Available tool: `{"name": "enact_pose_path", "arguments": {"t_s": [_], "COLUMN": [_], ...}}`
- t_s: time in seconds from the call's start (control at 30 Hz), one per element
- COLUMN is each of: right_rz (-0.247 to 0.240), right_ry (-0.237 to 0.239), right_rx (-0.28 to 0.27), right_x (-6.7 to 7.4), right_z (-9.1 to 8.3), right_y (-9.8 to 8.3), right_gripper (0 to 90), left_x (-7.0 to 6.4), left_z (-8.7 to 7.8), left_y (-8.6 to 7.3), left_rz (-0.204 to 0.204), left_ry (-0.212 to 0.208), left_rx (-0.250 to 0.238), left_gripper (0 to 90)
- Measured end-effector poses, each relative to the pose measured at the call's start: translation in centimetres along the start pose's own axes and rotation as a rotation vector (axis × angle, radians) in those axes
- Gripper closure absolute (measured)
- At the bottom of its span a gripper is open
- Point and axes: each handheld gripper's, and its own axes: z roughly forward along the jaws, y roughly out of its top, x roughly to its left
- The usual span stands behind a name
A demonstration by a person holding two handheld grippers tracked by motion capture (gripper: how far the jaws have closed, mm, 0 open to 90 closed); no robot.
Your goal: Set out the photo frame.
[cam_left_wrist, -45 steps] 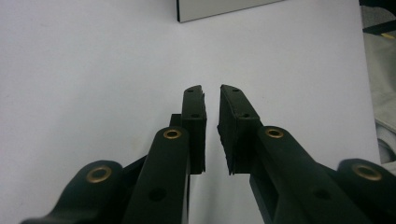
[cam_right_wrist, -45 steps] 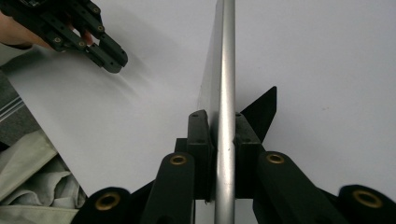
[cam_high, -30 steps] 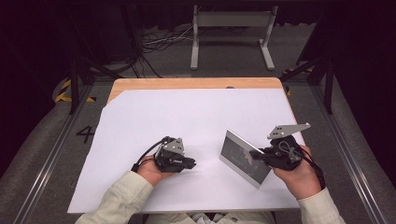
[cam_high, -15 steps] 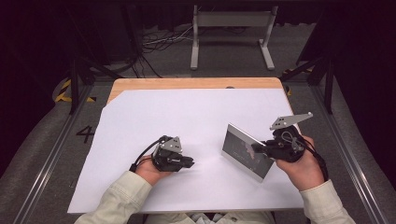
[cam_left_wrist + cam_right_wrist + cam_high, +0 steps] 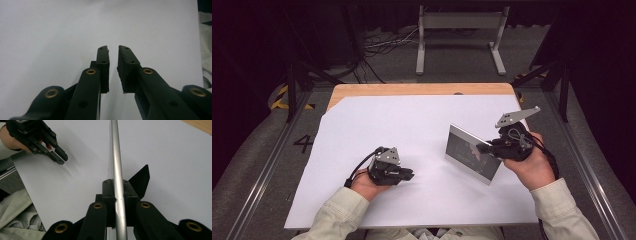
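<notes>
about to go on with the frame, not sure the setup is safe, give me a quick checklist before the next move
1. Right gripper clamped on the picture frame: ok, both pads press its silver edge.
2. Frame lifted and tilted over the white sheet: whether its lower corner touches the sheet, cannot tell.
3. Black stand at the back of the frame folded out: ok, it sticks out to one side.
4. Left gripper free: ok, a narrow gap between the jaws, nothing in it.
5. Left gripper apart from the frame: ok, it rests on the sheet off to the side.
6. Sheet under the frame free of other things: ok.
</notes>
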Motion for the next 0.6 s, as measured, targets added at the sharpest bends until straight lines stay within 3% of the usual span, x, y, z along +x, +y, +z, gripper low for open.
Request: {"name": "enact_pose_path", "arguments": {"t_s": [0.6], "right_rz": [-0.093], "right_ry": [0.068], "right_rx": [0.016], "right_x": [-1.4], "right_z": [2.3], "right_y": [3.9], "right_gripper": [83.8], "left_x": [-0.4], "left_z": [-2.1], "left_y": [-2.3], "left_rz": [-0.064], "left_ry": [0.056], "left_rx": [-0.014], "left_gripper": [78.8]}}
